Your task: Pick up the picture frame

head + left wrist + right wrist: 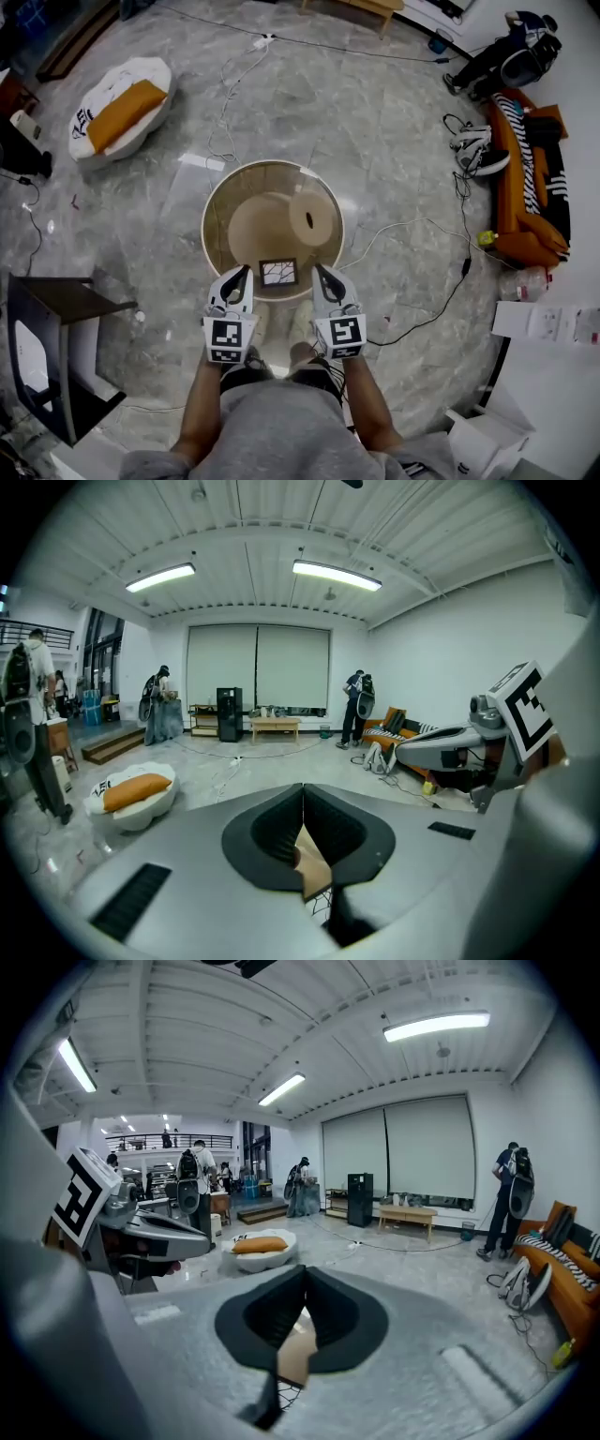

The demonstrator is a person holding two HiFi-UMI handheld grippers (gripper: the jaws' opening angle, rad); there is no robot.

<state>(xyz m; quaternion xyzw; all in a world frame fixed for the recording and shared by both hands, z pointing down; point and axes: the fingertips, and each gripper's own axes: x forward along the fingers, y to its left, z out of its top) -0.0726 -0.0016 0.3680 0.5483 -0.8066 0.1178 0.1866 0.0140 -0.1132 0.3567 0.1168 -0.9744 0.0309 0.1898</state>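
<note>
Jaws together on left gripper [242, 274] & right gripper [322, 274], flanking your picture frame [278, 273] at tabletop's [223, 208] 6 o'clock. Prob light, stiff, glass-fragile: grip the side edges.

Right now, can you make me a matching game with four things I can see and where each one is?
Things:
1. small dark picture frame
2. tan cardboard roll
3. orange flat cushion
4. orange fabric sofa

Places:
A. on the white round floor seat
B. at the floor's far right side
C. at the near edge of the round glass table, between the left gripper and right gripper
D. on the same table, farther from the person

Pairs: 1-C, 2-D, 3-A, 4-B
</note>
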